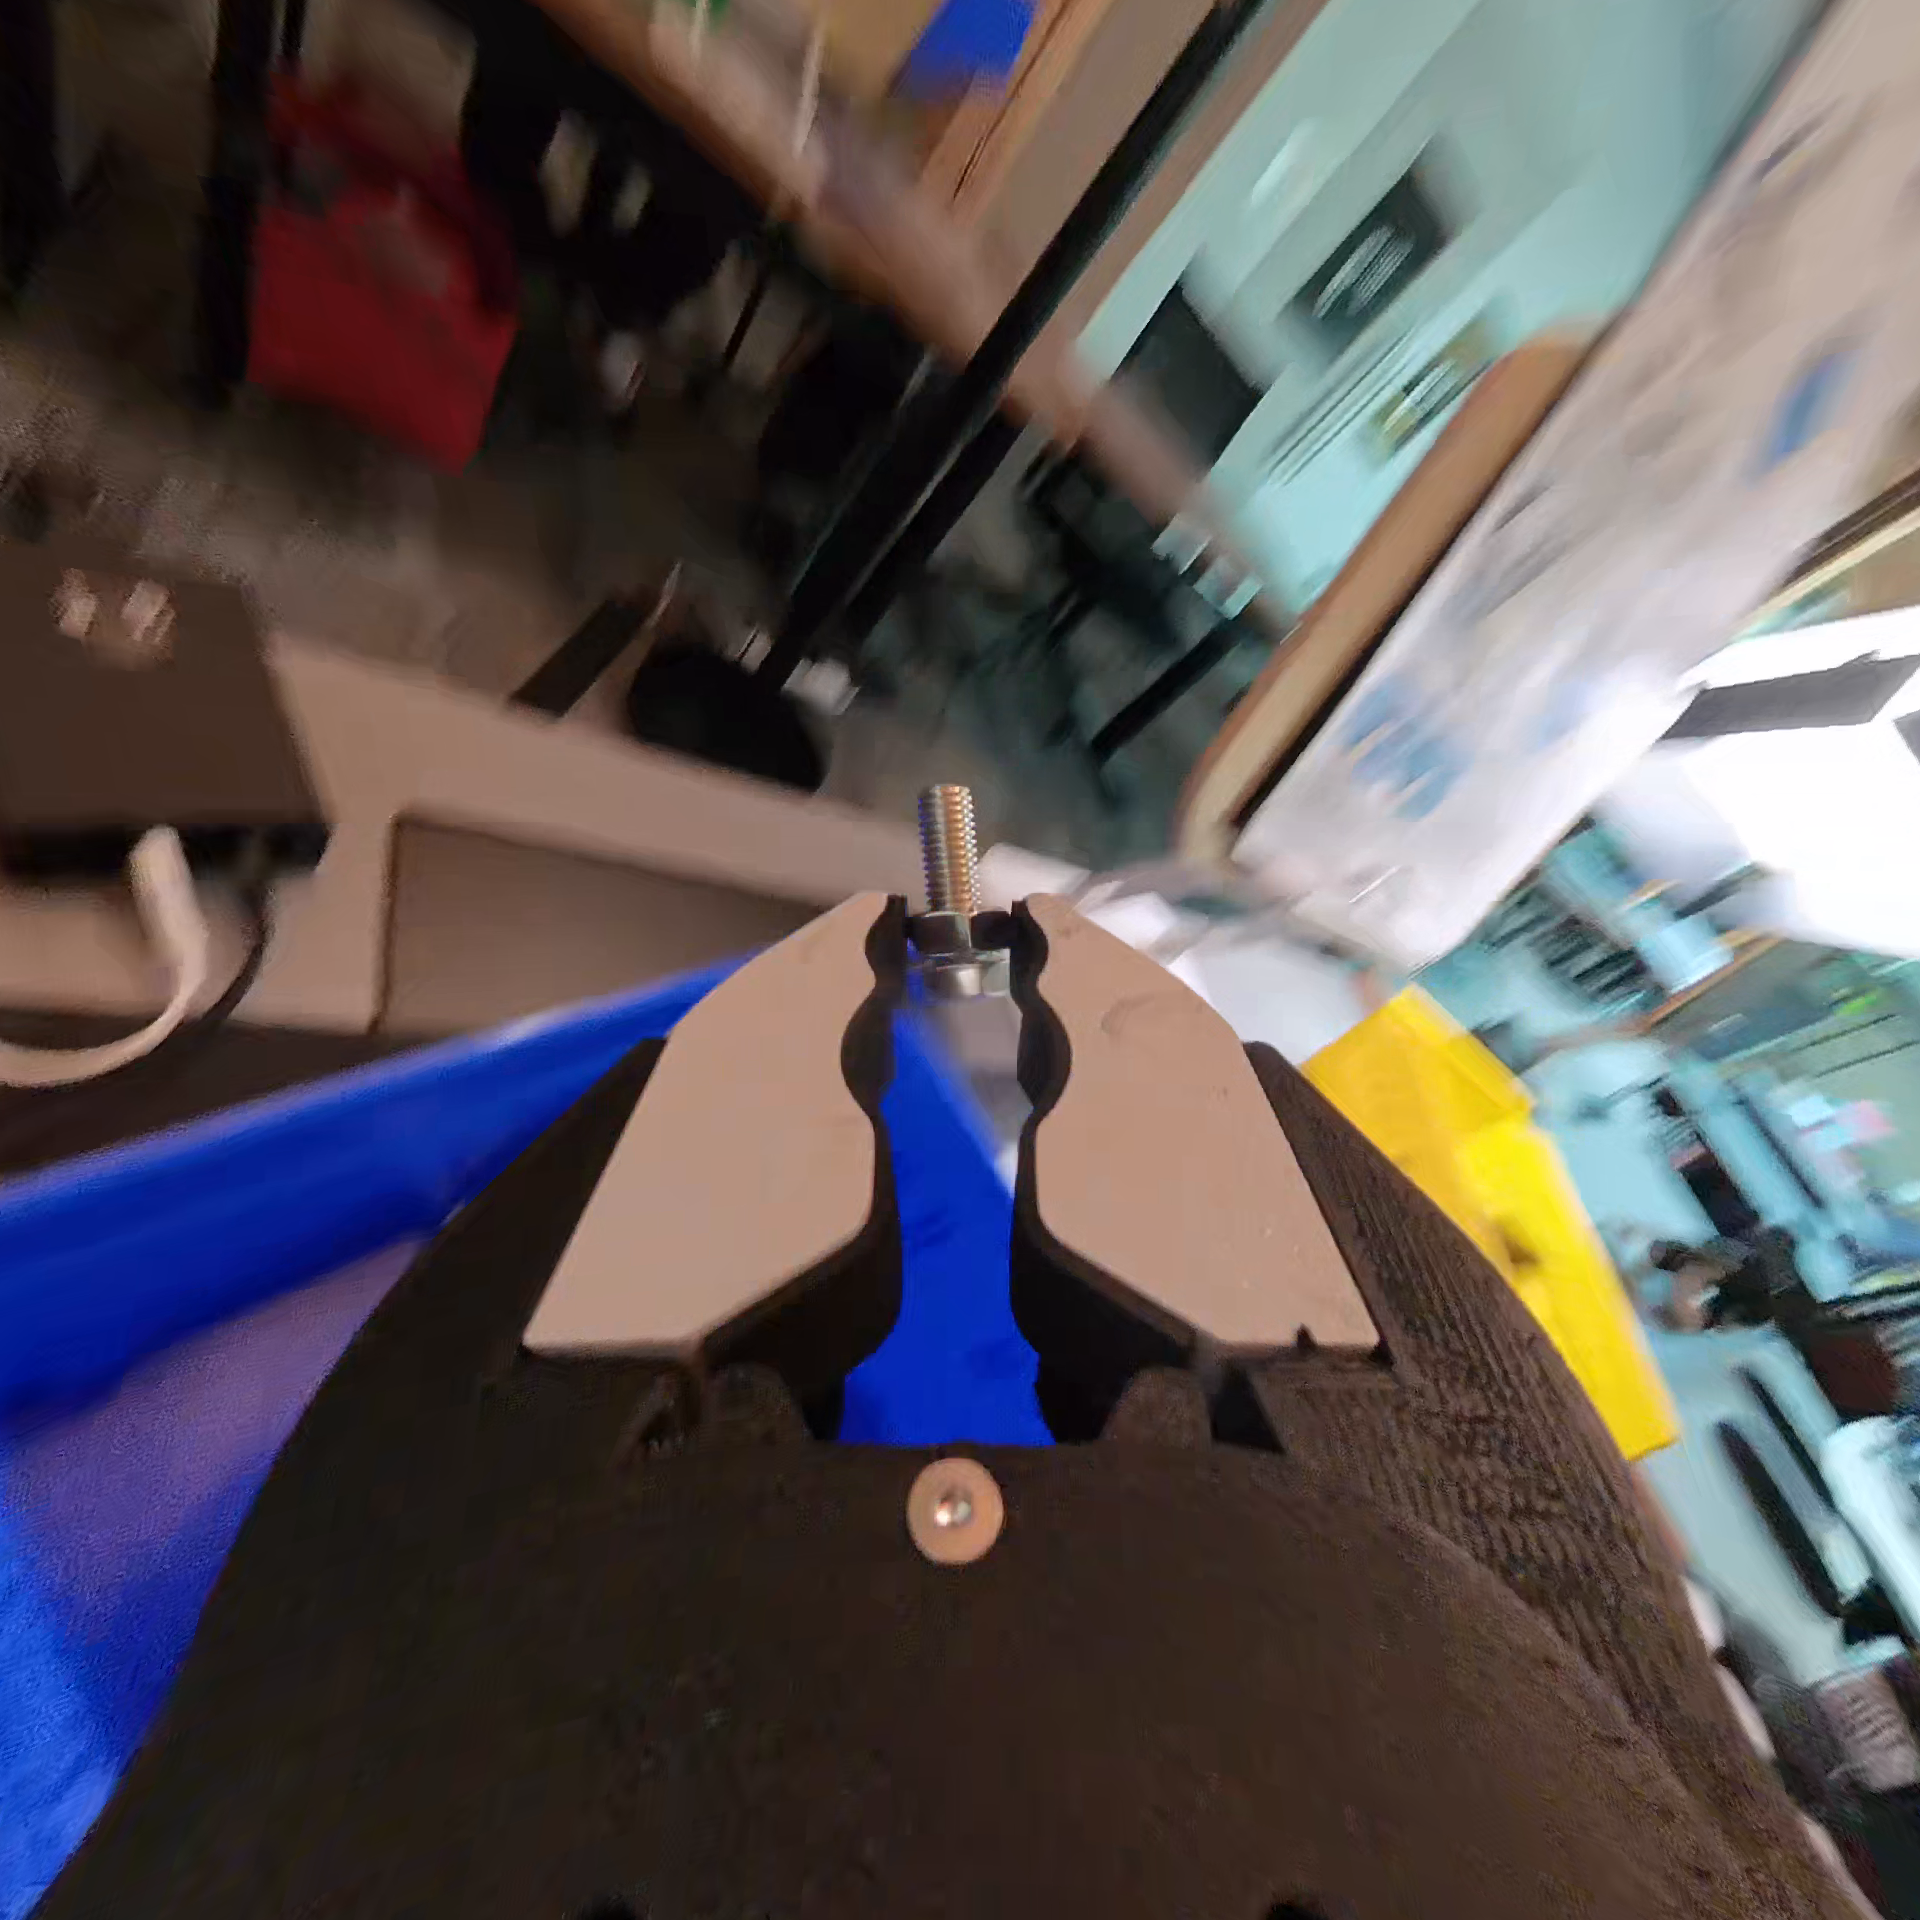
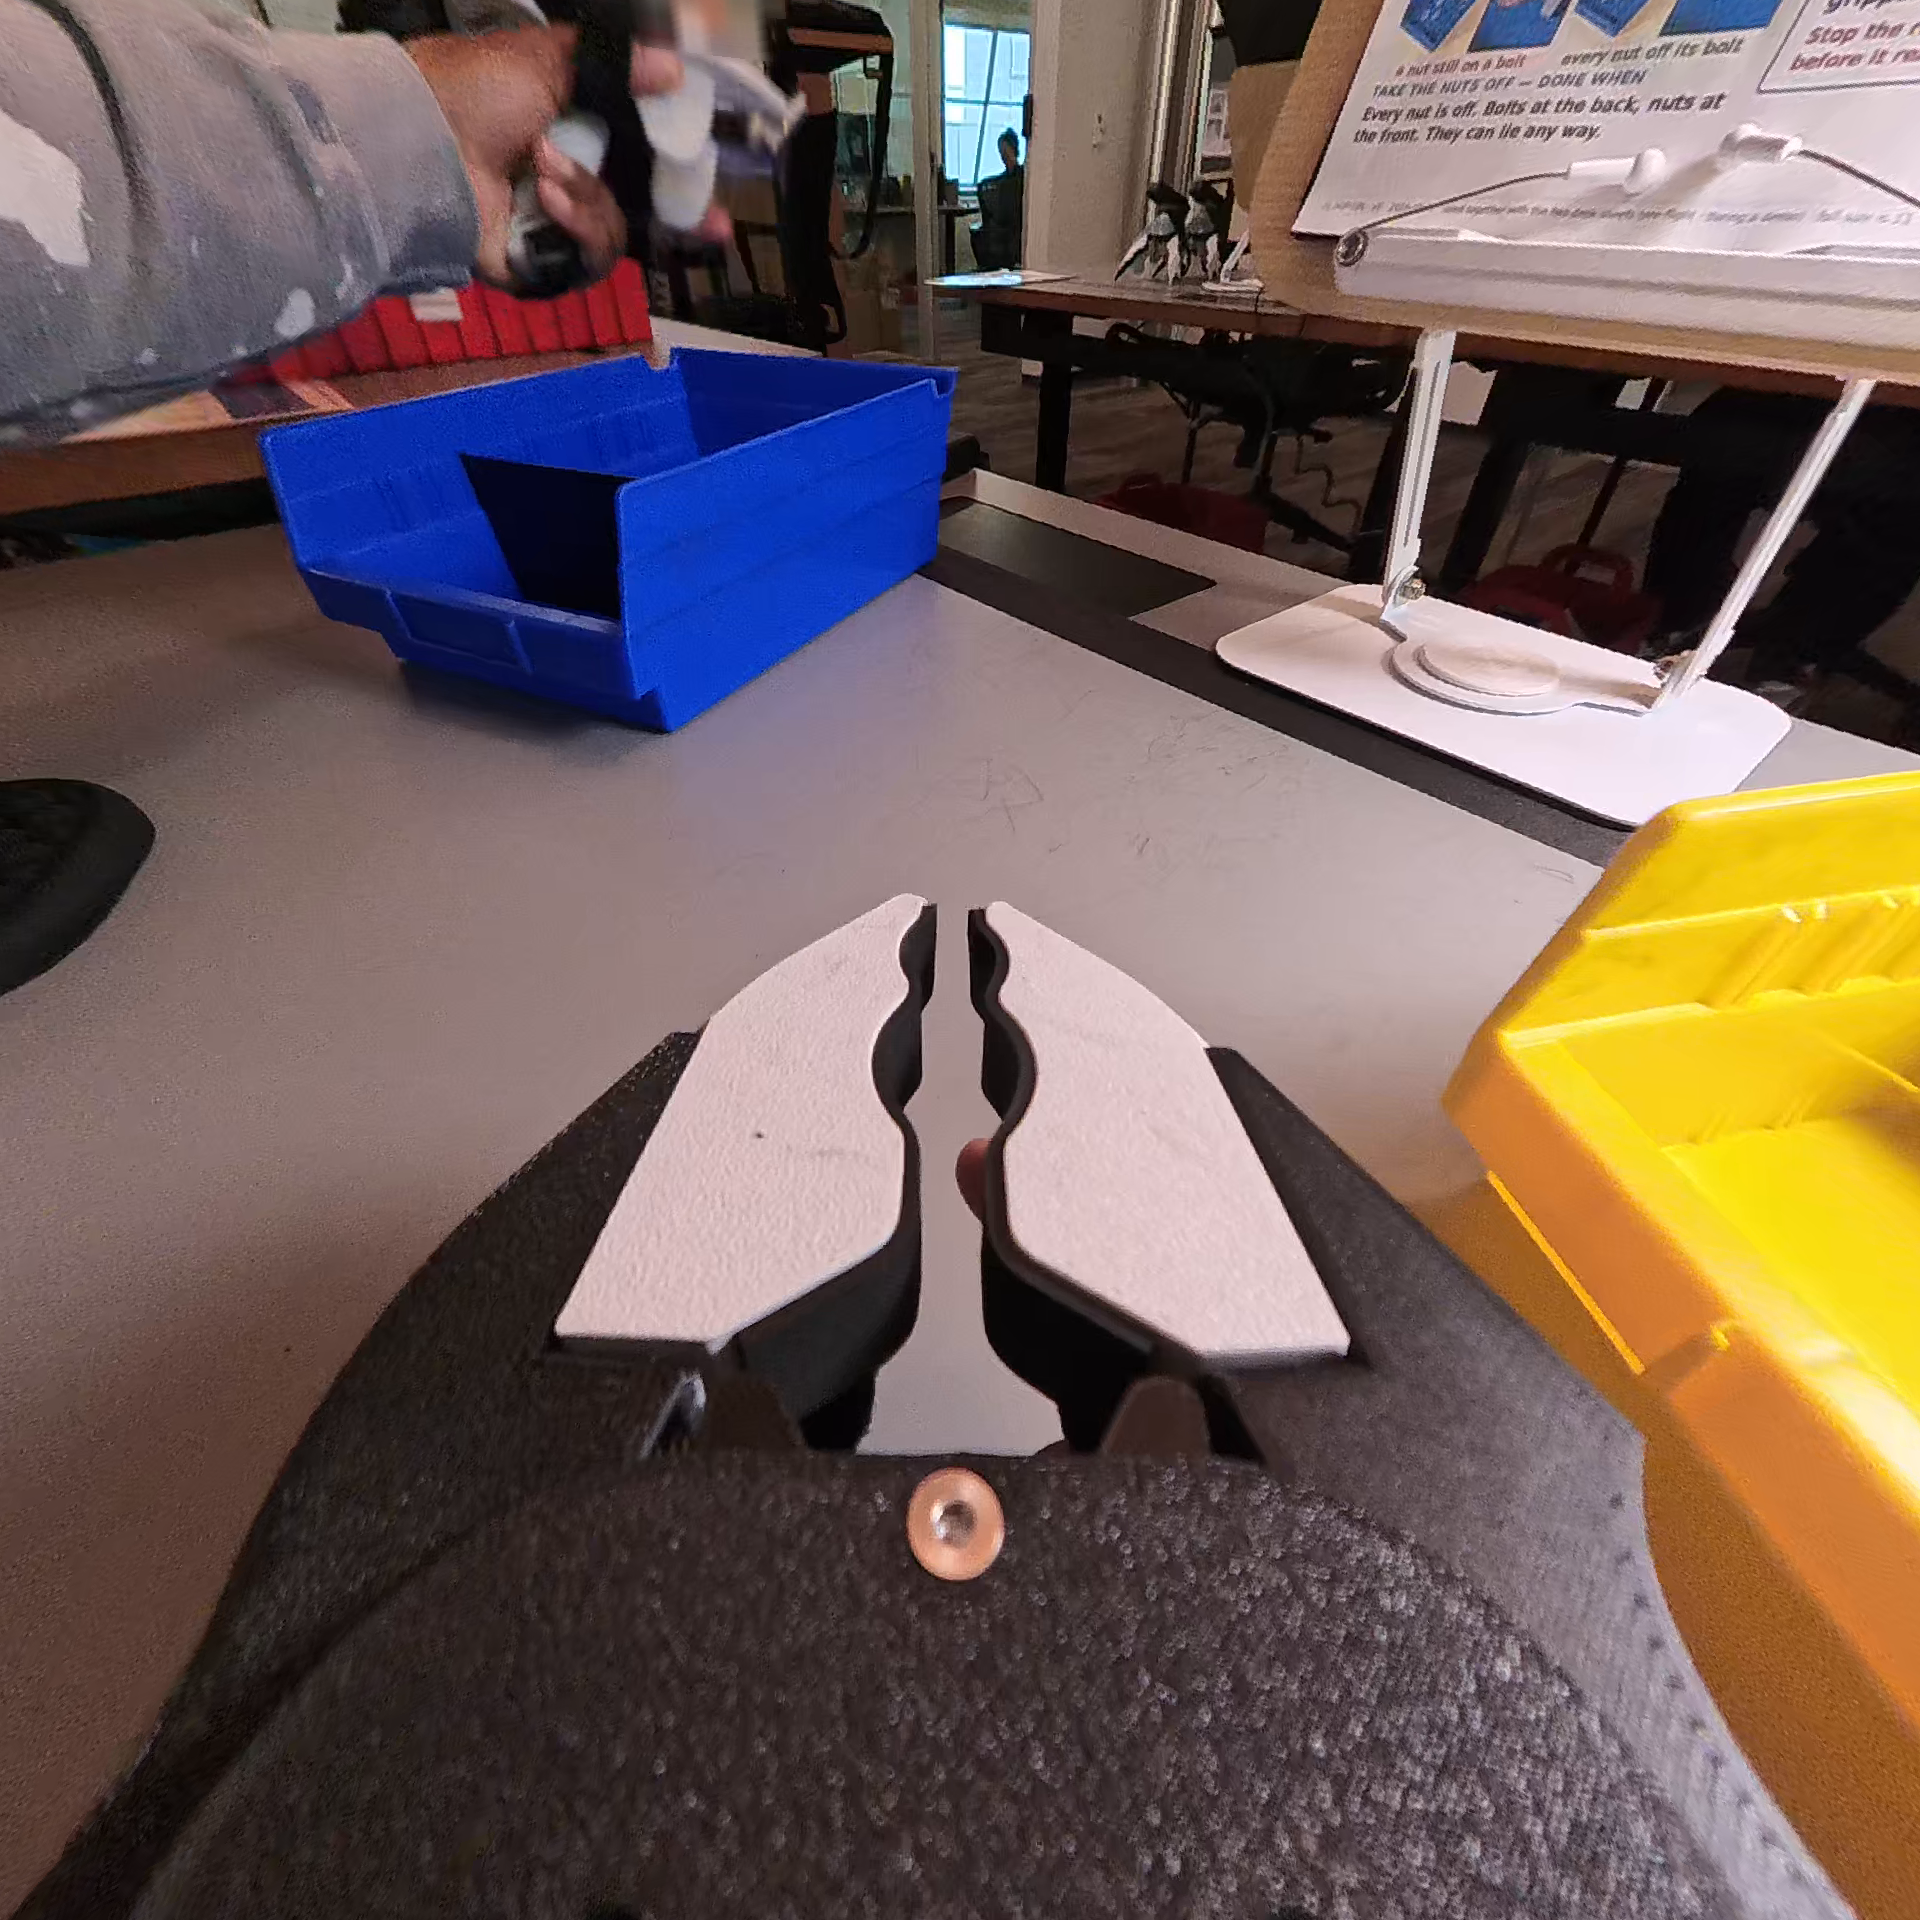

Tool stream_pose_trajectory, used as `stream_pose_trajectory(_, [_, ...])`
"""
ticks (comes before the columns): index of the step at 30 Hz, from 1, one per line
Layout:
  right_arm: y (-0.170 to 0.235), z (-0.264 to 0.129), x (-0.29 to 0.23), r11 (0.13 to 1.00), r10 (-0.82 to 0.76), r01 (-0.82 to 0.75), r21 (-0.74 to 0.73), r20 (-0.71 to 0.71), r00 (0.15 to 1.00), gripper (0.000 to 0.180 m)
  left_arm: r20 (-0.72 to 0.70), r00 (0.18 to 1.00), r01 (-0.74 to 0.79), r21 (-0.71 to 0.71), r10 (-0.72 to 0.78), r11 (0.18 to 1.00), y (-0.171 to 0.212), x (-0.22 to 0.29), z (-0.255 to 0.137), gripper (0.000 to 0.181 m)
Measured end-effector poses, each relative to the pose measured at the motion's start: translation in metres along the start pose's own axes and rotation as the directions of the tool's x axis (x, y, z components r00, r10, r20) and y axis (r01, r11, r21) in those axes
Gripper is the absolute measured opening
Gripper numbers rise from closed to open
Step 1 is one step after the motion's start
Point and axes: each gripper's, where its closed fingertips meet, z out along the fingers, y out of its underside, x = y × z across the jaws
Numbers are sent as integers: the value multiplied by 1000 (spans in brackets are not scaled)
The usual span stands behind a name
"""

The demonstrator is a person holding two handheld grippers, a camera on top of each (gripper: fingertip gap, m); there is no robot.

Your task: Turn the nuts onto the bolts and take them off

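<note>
My left gripper (image 1: 954, 916) is shut on the head end of a silver bolt (image 1: 943, 844). Its threaded shaft sticks out past the fingertips, and a nut (image 1: 951, 940) sits low on it between the jaws. This view is tilted and motion-blurred, with the blue bin (image 1: 260, 1174) below. My right gripper (image 2: 952, 916) hovers low over the grey table (image 2: 520, 935). Its jaws are closed to a thin gap with nothing between them. In the right wrist view, a person's hand (image 2: 520, 135) holds the left gripper high above the blue bin (image 2: 748, 520).
A yellow bin (image 2: 1714, 1091) stands close on the right of my right gripper and also shows in the left wrist view (image 1: 1455, 1195). A white stand (image 2: 1507, 686) with an instruction sheet is at the back right. A black pad (image 2: 52, 873) lies at the left edge. Left tips to right tips: about 50 cm.
</note>
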Motion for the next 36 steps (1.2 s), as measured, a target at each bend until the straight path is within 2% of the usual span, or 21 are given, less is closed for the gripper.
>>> stream_pose_trajectory(1, [1,0,-1,1000,-3,3,-2,1,1000,5,-71,997,20,103,-13,994,-20,15,-7,20])
stream_pose_trajectory(4, [4,2,-1,1000,-6,6,-6,0,1000,5,-220,971,2,413,98,911,-68,64,-37,20])
stream_pose_trajectory(5, [4,2,-2,1000,-2,2,-6,0,1000,5,-223,959,-43,492,174,870,-74,81,-48,19])
stream_pose_trajectory(7, [3,2,-1,1000,7,-7,8,-5,1000,5,-221,920,-158,549,325,821,-66,118,-57,19])
stream_pose_trajectory(9, [-7,1,-1,999,2,-2,47,-9,1000,5,-264,844,-261,559,467,787,-34,163,-62,19])
stream_pose_trajectory(11, [-29,1,-2,995,-1,2,103,-7,1000,5,-339,746,-328,563,574,759,13,209,-66,19])
stream_pose_trajectory(15, [-106,7,-13,970,-6,-13,241,75,997,8,-478,575,-392,552,664,736,115,285,-69,19])
stream_pose_trajectory(18, [-169,12,-28,949,-14,-44,314,181,983,16,-571,472,-389,549,672,740,169,329,-72,19])
stream_pose_trajectory(21, [-209,10,-43,933,-33,-72,354,283,959,19,-655,410,-349,530,634,773,200,354,-77,20])
stream_pose_trajectory(25, [-205,3,-62,932,-58,-97,348,411,910,20,-724,349,-373,475,595,797,233,363,-79,19])
stream_pose_trajectory(30, [-187,1,-70,953,-39,-133,274,541,840,18,-766,336,-387,418,548,822,252,359,-70,19])
stream_pose_trajectory(36, [-170,8,-68,971,-95,-36,237,519,849,9,-775,345,-425,374,530,824,261,353,-62,19])
